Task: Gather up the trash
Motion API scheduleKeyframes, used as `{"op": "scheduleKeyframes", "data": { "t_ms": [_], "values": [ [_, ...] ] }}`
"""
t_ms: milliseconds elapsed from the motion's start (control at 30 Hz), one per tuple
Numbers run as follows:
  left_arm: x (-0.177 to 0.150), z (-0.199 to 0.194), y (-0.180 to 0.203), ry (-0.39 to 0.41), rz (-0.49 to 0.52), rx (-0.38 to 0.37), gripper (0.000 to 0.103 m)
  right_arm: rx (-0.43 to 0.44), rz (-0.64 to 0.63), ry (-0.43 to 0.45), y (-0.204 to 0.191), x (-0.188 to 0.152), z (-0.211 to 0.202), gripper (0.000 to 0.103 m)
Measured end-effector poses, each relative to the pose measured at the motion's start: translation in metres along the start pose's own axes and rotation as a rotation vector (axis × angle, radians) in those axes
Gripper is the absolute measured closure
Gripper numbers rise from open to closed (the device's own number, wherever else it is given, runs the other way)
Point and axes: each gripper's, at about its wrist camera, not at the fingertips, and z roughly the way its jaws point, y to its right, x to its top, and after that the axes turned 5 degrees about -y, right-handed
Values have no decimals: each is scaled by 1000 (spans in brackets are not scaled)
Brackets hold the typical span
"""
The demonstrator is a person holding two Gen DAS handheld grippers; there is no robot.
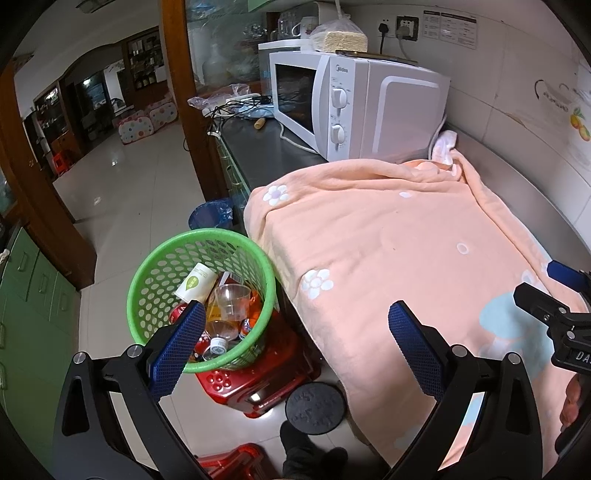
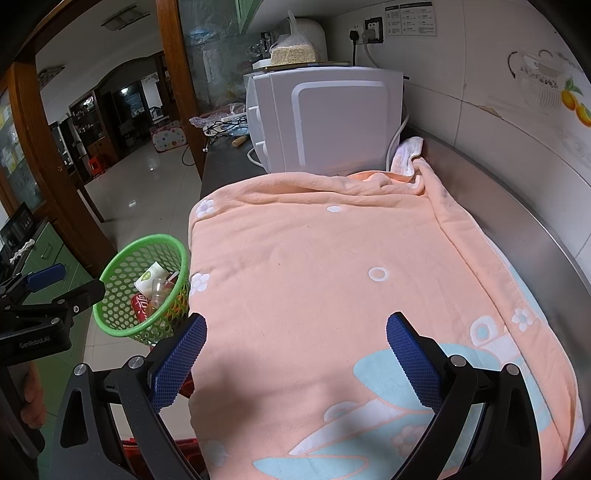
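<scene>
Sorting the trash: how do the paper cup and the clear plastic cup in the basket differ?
The paper cup is opaque white with a green mark; the plastic cup is see-through. The paper cup lies tilted on its side; the plastic cup sits mouth-up. Both rest atop the trash in the green basket.

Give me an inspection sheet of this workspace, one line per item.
Surface: counter covered by a peach towel; no trash seen on it.
Job's things: green basket on a red stool beside the counter, holding a paper cup, clear plastic cup, bottles and a red can.
Clutter: microwave with a bagged block on top; black round disc on the floor.
Grippers: left tongs and right tongs both open, empty.
Cables: tangle behind the microwave; two plugs in the wall socket.
Surroundings: tiled floor, green cabinets, blue-lined bin.
</scene>
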Motion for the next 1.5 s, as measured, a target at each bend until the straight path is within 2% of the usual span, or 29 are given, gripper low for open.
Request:
{"op": "scheduleKeyframes", "data": {
  "t_ms": [1500],
  "values": [
    [1, 1, 5, -1, 12, 3, 5, 2, 1, 3, 1, -2, 0, 8]
  ]
}}
